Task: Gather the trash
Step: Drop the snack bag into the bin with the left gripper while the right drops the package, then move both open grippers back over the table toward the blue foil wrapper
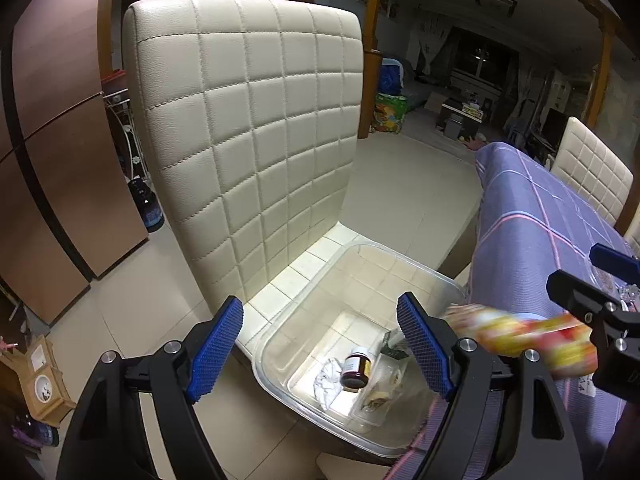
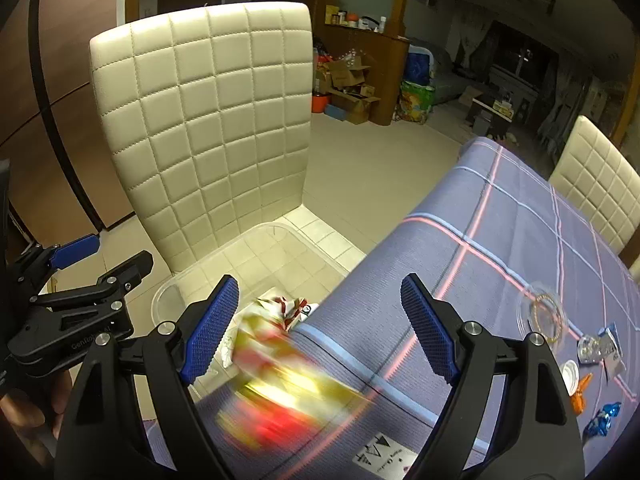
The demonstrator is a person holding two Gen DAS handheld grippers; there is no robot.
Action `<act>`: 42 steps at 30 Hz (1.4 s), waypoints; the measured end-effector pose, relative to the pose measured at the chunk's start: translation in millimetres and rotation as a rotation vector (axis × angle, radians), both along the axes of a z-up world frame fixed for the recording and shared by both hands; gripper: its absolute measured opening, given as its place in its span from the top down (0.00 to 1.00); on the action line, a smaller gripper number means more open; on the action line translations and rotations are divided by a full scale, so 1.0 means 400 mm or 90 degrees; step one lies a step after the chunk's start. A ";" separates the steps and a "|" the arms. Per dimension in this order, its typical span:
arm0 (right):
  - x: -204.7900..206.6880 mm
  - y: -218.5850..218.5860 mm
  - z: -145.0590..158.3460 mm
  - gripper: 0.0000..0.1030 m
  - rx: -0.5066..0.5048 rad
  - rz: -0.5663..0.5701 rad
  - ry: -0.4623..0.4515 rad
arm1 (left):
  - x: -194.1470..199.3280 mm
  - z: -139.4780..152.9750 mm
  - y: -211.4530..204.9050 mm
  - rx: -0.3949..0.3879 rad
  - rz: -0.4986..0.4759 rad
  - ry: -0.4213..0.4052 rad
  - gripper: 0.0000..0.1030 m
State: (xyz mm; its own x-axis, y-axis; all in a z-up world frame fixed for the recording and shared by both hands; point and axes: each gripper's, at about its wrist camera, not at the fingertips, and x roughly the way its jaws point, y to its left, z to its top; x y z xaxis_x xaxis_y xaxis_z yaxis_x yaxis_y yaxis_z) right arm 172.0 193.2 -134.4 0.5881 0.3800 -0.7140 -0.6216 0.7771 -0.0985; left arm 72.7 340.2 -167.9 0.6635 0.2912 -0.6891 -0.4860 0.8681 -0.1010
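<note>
A clear plastic bin (image 1: pixel 400 268) sits on the seat of a cream quilted chair (image 1: pixel 248 120). Inside it lie a brown jar (image 1: pixel 355 370), a crumpled white tissue (image 1: pixel 328 384), a green packet (image 1: pixel 394 344) and a clear pack (image 1: pixel 380 396). My left gripper (image 1: pixel 320 320) hangs open over the bin, empty. My right gripper (image 2: pixel 320 300) is open at the table's edge. A yellow-and-red wrapper (image 2: pixel 288 384) is streaked with blur between and below its fingers, and neither pad touches it. The left wrist view shows that wrapper (image 1: pixel 520 336) beside the bin's right rim.
A table under a purple plaid cloth (image 2: pixel 500 240) holds a clear dish (image 2: pixel 542 312), a foil packet (image 2: pixel 600 346), a white cap (image 2: pixel 570 372), an orange piece (image 2: pixel 580 396) and blue wrappers (image 2: pixel 602 422). A second cream chair (image 2: pixel 596 176) stands behind the table. Brown cabinet (image 1: pixel 60 160) at left.
</note>
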 end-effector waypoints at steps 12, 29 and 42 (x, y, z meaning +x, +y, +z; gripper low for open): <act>-0.009 -0.166 0.023 0.20 0.037 -0.069 0.018 | -0.005 0.060 -0.113 0.006 -0.057 -0.016 0.25; -0.020 -0.608 0.028 0.20 0.065 -0.265 -0.006 | 0.100 0.115 -0.515 0.051 -0.271 -0.014 0.25; 0.071 -0.877 -0.031 0.19 0.066 -0.377 0.042 | 0.264 0.107 -0.808 0.050 -0.432 0.015 0.25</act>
